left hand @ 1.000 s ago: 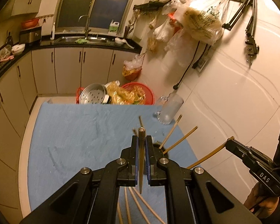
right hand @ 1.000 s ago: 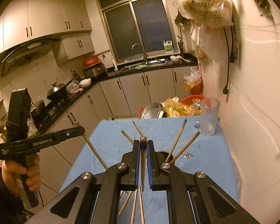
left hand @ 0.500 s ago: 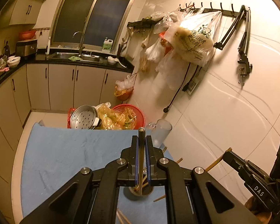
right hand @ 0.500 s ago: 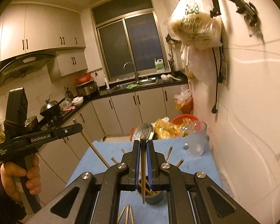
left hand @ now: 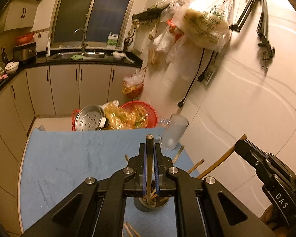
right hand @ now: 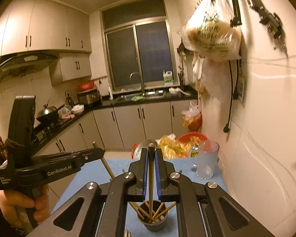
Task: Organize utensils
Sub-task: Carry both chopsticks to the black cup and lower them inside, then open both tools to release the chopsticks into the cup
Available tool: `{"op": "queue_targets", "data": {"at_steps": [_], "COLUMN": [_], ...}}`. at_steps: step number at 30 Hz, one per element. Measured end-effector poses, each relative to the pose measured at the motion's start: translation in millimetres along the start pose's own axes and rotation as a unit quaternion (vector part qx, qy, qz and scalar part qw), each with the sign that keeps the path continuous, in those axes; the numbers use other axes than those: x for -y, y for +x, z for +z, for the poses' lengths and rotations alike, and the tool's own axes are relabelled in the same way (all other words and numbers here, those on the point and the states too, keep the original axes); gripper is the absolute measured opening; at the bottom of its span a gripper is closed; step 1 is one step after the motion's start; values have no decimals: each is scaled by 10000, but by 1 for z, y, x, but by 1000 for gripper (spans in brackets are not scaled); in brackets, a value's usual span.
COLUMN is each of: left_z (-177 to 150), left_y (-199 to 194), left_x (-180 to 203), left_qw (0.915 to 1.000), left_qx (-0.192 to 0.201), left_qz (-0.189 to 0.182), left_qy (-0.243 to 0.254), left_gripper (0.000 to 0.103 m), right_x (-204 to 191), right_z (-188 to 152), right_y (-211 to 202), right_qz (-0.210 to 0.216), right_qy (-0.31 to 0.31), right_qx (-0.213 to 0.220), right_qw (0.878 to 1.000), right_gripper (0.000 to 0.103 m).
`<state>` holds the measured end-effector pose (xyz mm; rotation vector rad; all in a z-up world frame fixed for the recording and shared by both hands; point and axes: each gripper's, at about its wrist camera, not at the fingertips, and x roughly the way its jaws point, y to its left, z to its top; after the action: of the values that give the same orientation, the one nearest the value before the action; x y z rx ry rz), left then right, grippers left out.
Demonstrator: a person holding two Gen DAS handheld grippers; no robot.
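My left gripper is shut on a dark chopstick that stands upright between the blue pads. Its lower end points into a dark round cup holding several chopsticks on the blue cloth. My right gripper is shut on another chopstick, whose tip hangs in the mouth of the same cup. In the left wrist view the right gripper shows at the right with its chopstick slanting down. In the right wrist view the left gripper shows at the left, gripped by a hand.
A clear glass mug stands at the cloth's far right corner by the tiled wall. Loose chopsticks lie on the cloth near me. Beyond the table sit a steel steamer pot and a red basket. Bags hang on the wall.
Both grippers have drawn back and tipped up, each keeping its chopstick. The cup, earlier hidden ahead of the fingers, now sits directly under both held chopsticks.
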<state>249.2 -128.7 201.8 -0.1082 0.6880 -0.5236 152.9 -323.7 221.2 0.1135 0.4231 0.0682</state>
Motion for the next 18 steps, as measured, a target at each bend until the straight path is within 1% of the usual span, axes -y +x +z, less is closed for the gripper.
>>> {"op": "queue_targets", "data": {"at_steps": [6, 18], "left_z": [-16, -36], "left_y": [12, 22], "left_x": [-7, -11], "left_qw": [9995, 9980], "left_qx": [-289, -600], "left_qz": [90, 151], "left_qy": [-60, -86], "left_gripper": [7, 7], "right_x": [5, 12], "right_z": [-19, -54], "right_y": [15, 31], "right_qz": [-30, -97], "right_qy": [9, 87], "right_qx": [-389, -941], "right_qw": [9992, 9955], "right_gripper": [8, 8]}}
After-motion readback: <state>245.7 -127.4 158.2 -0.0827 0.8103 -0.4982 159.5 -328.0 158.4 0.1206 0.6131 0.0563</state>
